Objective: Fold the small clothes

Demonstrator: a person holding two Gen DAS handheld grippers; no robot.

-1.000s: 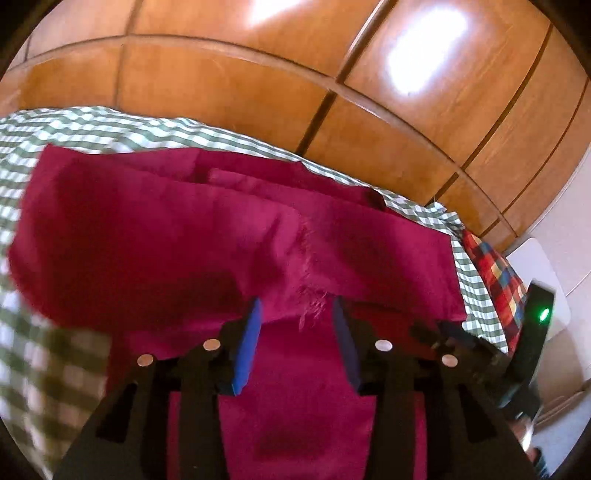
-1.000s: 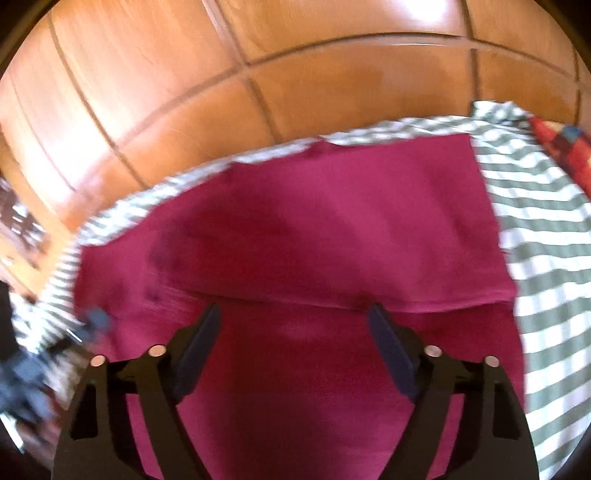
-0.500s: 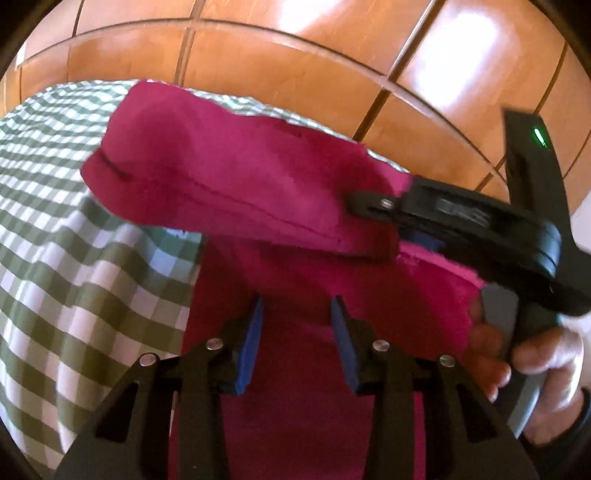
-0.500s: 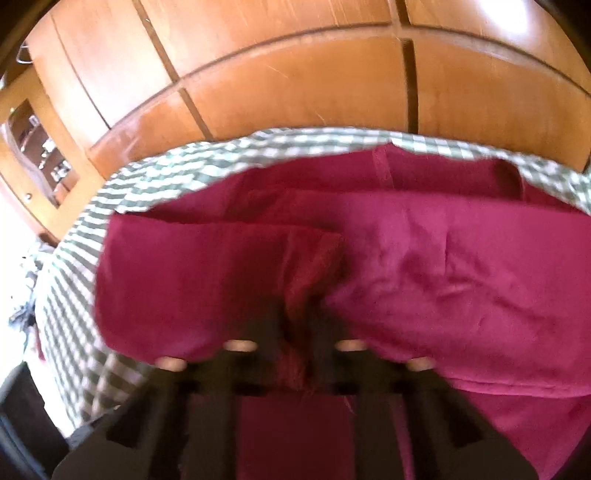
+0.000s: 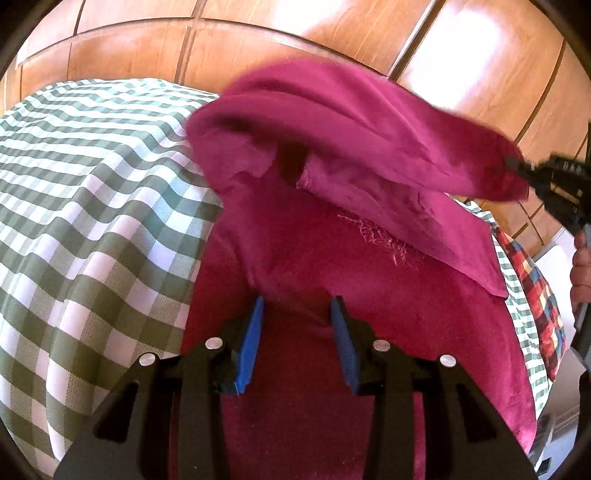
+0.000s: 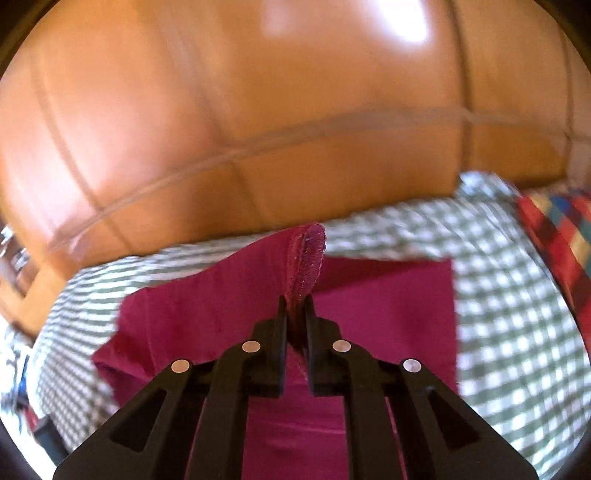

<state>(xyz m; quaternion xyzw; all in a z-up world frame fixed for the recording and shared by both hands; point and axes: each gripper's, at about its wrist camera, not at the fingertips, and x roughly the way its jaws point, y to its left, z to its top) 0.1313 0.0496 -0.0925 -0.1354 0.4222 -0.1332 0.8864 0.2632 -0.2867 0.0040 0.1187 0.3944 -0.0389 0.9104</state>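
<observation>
Nearest in the left wrist view, the left gripper (image 5: 297, 306) has its blue-padded fingers (image 5: 251, 347) partly apart, poised over the near part of the crimson garment (image 5: 369, 295); whether the pads press the cloth or merely straddle a ridge of it cannot be told, and they have hardly altered their spacing in the last second. Just beyond them the garment spreads over the green checked cloth (image 5: 92, 203), and its frayed raw edge (image 5: 380, 236) now shows where a layer has been peeled up. A second ago that layer lay flat across the garment; now it hangs lifted above it, drawn toward the garment's right side by the right gripper (image 5: 517, 166), whose tip bites its corner while the person's hand (image 5: 580, 266) steadies the handle. In the right wrist view the right gripper (image 6: 295, 306), wide a second ago, has its fingers (image 6: 280, 332) clamped on a stitched hem of the garment (image 6: 306, 258), and the rest of the garment (image 6: 388, 295) lies flat below. Beyond the garment's far edge stand glossy wooden panels (image 5: 295, 33), with a multicoloured plaid fabric (image 5: 543, 295) to the garment's right. A fold seems under way: the raised flap probably has to be carried across and laid down square.
</observation>
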